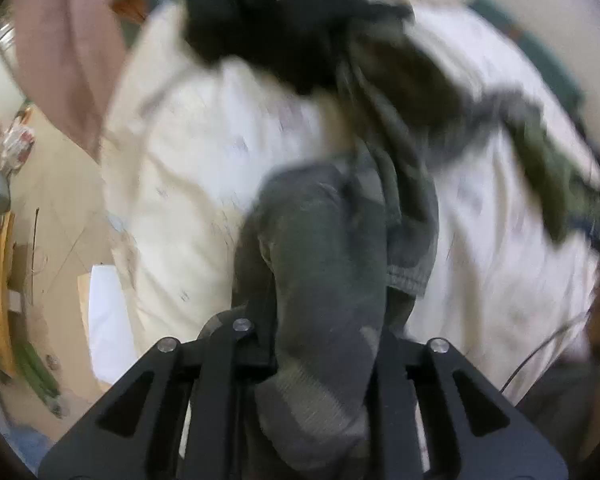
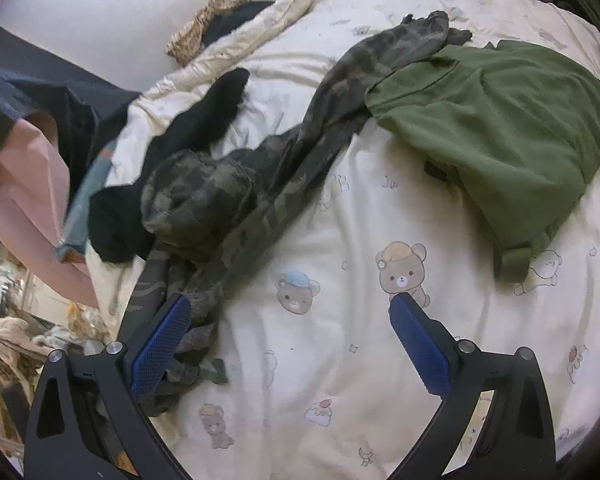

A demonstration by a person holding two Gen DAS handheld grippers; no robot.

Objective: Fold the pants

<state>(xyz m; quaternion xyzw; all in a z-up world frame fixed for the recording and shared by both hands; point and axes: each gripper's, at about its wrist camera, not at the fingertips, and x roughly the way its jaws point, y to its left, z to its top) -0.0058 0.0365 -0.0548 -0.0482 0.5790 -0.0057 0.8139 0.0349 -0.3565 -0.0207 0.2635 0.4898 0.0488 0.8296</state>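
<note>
Camouflage cloth fills the left wrist view: the left gripper (image 1: 324, 340) is clenched on a bunched fold of the camo pants (image 1: 324, 264), the fabric rising out from between its 2 fingers and trailing ahead over the bedspread (image 1: 188, 152), the picture smeared. Over to the right wrist view: the right gripper (image 2: 290, 304) stands released, jaws wide, blue pads (image 2: 162, 344) bare. The pants (image 2: 228, 200) stretch ahead of and just beside its left finger, with a cuff lying against that pad. Black garment (image 2: 196, 124) beyond the left finger; green garment (image 2: 500, 128) well ahead of the right finger, on the bear-print bedspread (image 2: 340, 360).
</note>
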